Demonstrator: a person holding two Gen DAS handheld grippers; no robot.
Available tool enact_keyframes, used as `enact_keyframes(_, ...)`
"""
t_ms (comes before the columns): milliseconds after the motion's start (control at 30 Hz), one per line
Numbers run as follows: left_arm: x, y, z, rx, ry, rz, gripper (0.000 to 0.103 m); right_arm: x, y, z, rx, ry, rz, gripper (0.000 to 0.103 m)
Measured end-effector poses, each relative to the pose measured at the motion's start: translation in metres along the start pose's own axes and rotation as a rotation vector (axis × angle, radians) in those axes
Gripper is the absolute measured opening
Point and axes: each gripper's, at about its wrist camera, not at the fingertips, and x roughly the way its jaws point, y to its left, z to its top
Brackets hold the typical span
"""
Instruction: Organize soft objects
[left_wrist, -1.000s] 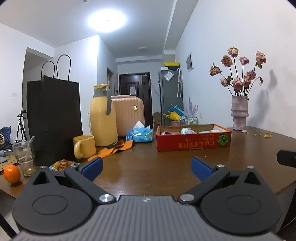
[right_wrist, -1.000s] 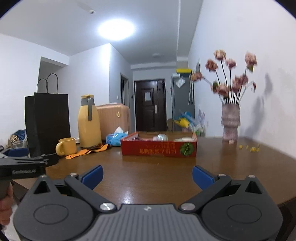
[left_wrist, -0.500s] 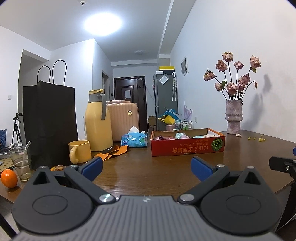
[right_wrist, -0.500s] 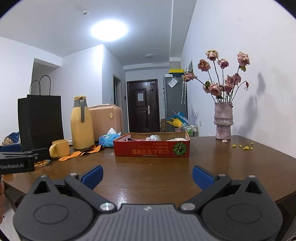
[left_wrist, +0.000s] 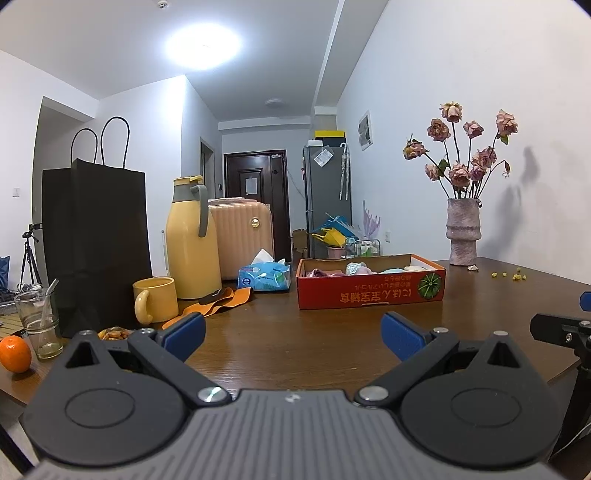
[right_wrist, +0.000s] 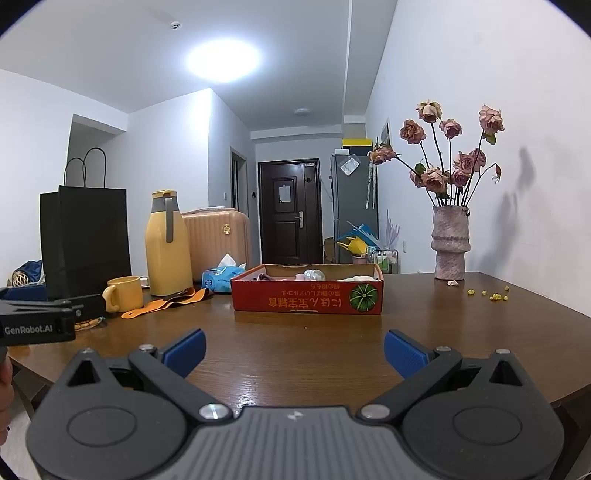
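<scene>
Soft objects (left_wrist: 354, 269), pale bundles of pink, grey and cream, lie inside the shallow red cardboard box (right_wrist: 307, 299) that sits mid-table, well ahead of us. We cannot tell exactly what each bundle is, since only their tops show over the box wall.

Nearest to us, we hold the left gripper (left_wrist: 291, 334) above the near edge of the brown wooden table (left_wrist: 295, 343), its blue-padded fingers spread wide with nothing between them. We hold the right gripper (right_wrist: 293, 350) the same way, fingers parted and empty, just beside the left one; each shows at the edge of the other's view.

On the left side of the table we see an orange (left_wrist: 14, 353), a drinking glass (left_wrist: 38, 325) with a spoon in it, and a small pile of snacks (left_wrist: 112, 333). Behind them stand a yellow mug (left_wrist: 157, 304) and a tall black paper bag (left_wrist: 94, 243). An orange strap (right_wrist: 168, 302) lies flat in front of a yellow thermos jug (left_wrist: 192, 240), and a blue tissue pack (left_wrist: 264, 277) rests just left of the box.

Farther right, near the wall, a pinkish vase (right_wrist: 450, 243) of dried roses (right_wrist: 448, 155) stands upright, with small yellow crumbs (right_wrist: 493, 294) scattered near it. Beyond the table we see a peach suitcase (left_wrist: 243, 236), a grey fridge (left_wrist: 325, 199) and a dark door (right_wrist: 288, 210).
</scene>
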Motion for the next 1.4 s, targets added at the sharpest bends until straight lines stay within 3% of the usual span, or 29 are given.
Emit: enact_keyframes(1400,-0.0017,0.0010,0.0017,0.006,-0.007,-0.018,0.103,0.0015,-0.0002,-0.0013,0.014,0.000,-0.007,0.103)
